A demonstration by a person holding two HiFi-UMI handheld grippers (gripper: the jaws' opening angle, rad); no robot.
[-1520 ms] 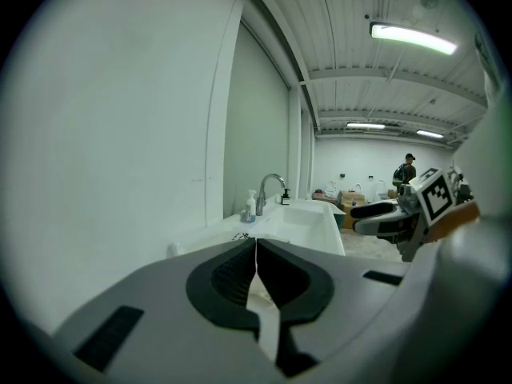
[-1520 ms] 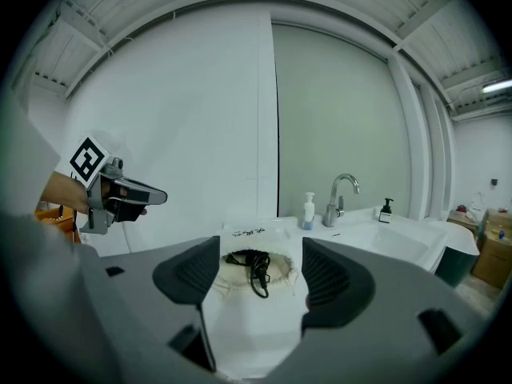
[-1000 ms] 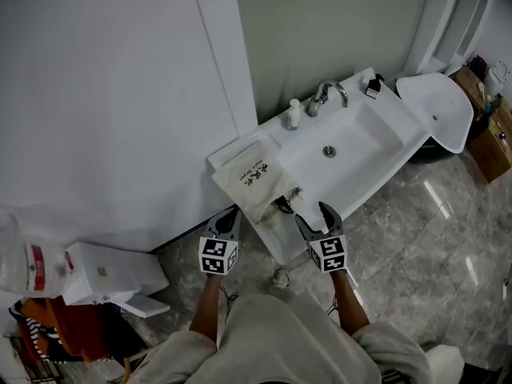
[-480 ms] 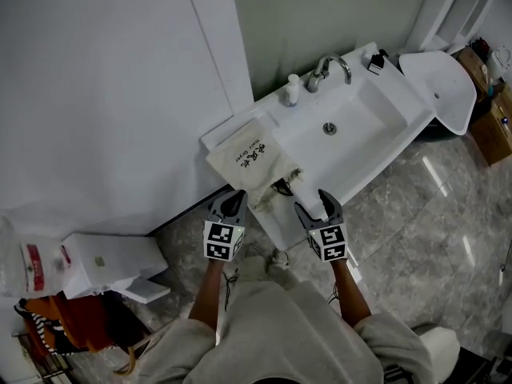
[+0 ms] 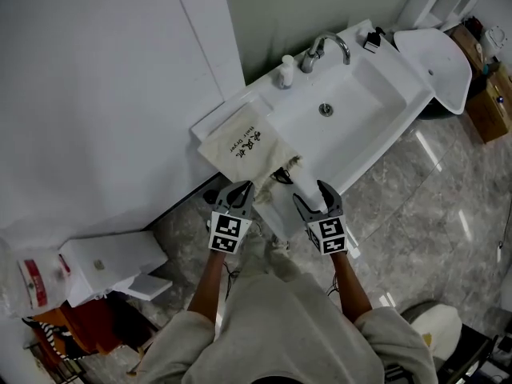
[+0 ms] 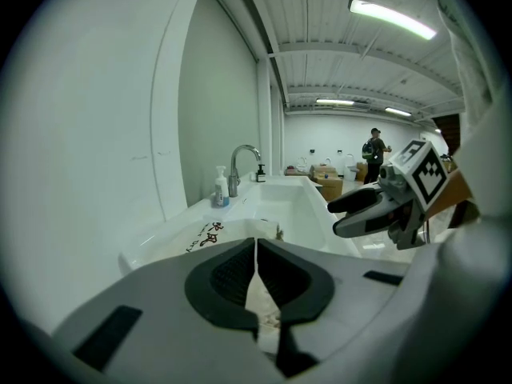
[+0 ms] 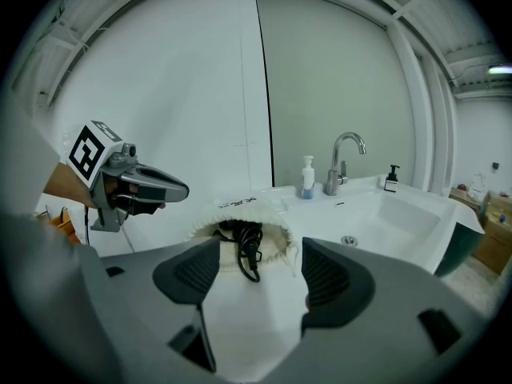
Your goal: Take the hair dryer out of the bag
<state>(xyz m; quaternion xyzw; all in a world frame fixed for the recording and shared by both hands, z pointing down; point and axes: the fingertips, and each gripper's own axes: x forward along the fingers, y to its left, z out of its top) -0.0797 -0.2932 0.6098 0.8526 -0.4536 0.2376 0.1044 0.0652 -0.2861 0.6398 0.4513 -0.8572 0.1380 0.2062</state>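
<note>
A cream drawstring bag [image 5: 242, 145] with black print lies on the white sink counter [image 5: 276, 214], left of the basin. Its open mouth faces me, and the hair dryer's black cord [image 5: 282, 177] spills out of it. From the right gripper view I look straight into the bag [image 7: 237, 212] at the coiled cord [image 7: 247, 248]. My left gripper [image 5: 239, 190] is shut and empty, just in front of the bag's near left corner. My right gripper [image 5: 312, 197] stands open with nothing between its fingers, a little short of the bag's mouth.
A chrome faucet [image 5: 324, 48] and a soap bottle [image 5: 286, 71] stand behind the basin [image 5: 344, 114], a dark pump bottle [image 5: 371, 38] at its far corner. A white seat [image 5: 436, 58] and cardboard boxes [image 5: 488, 106] are at the right. A white box [image 5: 108, 264] lies on the floor at left.
Both grippers have sunk and come closer to the counter's front edge and the bag's mouth. The left one also shifted right and rolled a little. Jaws unchanged.
</note>
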